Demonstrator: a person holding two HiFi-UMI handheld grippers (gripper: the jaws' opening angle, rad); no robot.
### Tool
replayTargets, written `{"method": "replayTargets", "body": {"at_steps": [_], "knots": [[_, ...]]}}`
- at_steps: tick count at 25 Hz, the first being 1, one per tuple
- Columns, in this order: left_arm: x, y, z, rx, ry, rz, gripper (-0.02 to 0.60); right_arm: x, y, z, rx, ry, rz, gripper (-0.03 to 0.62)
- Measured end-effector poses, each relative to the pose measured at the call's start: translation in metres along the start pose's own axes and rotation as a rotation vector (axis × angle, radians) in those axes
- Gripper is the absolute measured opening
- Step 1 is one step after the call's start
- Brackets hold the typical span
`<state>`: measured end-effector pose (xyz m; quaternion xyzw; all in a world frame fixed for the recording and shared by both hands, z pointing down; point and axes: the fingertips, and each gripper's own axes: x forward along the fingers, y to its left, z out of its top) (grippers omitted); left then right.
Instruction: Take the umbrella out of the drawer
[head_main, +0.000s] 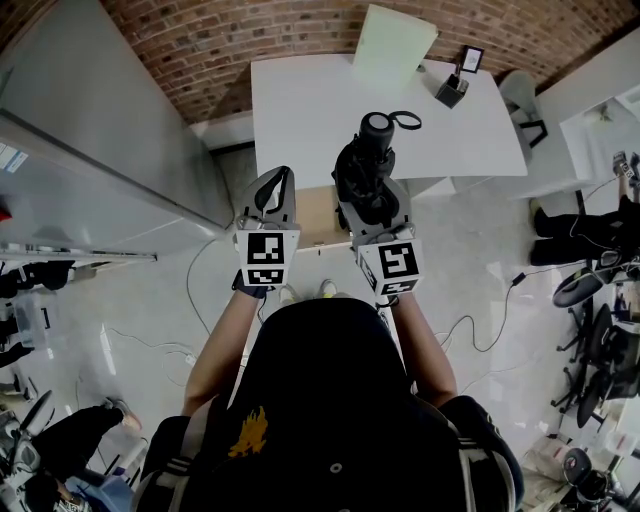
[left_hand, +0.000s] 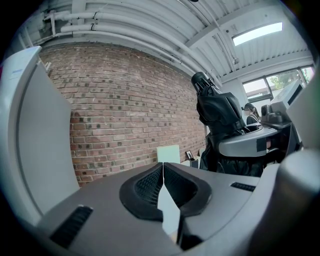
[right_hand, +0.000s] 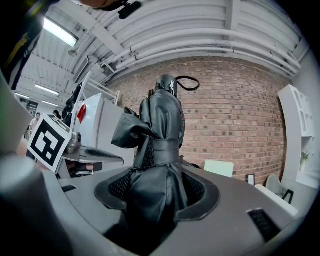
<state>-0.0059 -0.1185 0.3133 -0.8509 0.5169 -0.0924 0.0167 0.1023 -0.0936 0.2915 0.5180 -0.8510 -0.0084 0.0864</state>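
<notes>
A folded black umbrella (head_main: 368, 165) with a wrist loop at its top stands upright in the air in front of the white table (head_main: 300, 110). My right gripper (head_main: 378, 212) is shut on its lower part. In the right gripper view the pads press the umbrella (right_hand: 161, 135) from both sides, at my right gripper (right_hand: 157, 187). My left gripper (head_main: 276, 190) hovers level beside it on the left, shut with nothing in it. In the left gripper view the pads of my left gripper (left_hand: 163, 175) meet, and the umbrella (left_hand: 217, 112) shows to the right. A tan wooden unit (head_main: 318, 215) lies below, between the grippers.
A pale green board (head_main: 393, 45), a small frame (head_main: 470, 58) and a dark holder (head_main: 451, 92) are on the table's far side. A tall grey cabinet (head_main: 100, 150) stands at the left. Cables (head_main: 480, 330) cross the floor; chairs (head_main: 600, 330) are at the right.
</notes>
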Motion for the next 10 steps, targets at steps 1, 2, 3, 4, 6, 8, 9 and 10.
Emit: {"method": "replayTargets", "body": {"at_steps": [1,2,3,4,6,8,9,10], "knots": [[-0.0004,0.0000,-0.0004,0.000,0.000,0.001,0.019,0.0000,0.0007,0.0000,0.002,0.000,0.002,0.259],[-0.0009,0.0001,-0.0006,0.000,-0.001,0.002,0.020,-0.0001,0.0013,-0.0001,0.004,0.000,0.004,0.259],[-0.0011,0.0000,-0.0007,0.001,-0.001,0.003,0.020,-0.0002,0.0014,-0.0007,0.003,0.000,0.004,0.259],[-0.0013,-0.0001,-0.0008,0.001,-0.001,0.003,0.020,-0.0005,0.0012,-0.0015,0.002,0.001,0.004,0.259],[-0.0015,-0.0003,-0.0010,0.000,-0.001,0.002,0.020,-0.0008,0.0011,-0.0023,0.002,0.002,0.004,0.259],[-0.0017,-0.0006,-0.0015,0.001,0.000,0.003,0.020,-0.0010,0.0011,-0.0025,0.004,0.001,0.005,0.259],[-0.0017,-0.0008,-0.0018,0.001,0.000,0.003,0.020,-0.0011,0.0010,-0.0026,0.004,0.001,0.006,0.259],[-0.0017,-0.0010,-0.0020,0.001,0.000,0.004,0.020,-0.0011,0.0008,-0.0028,0.005,0.001,0.007,0.259]]}}
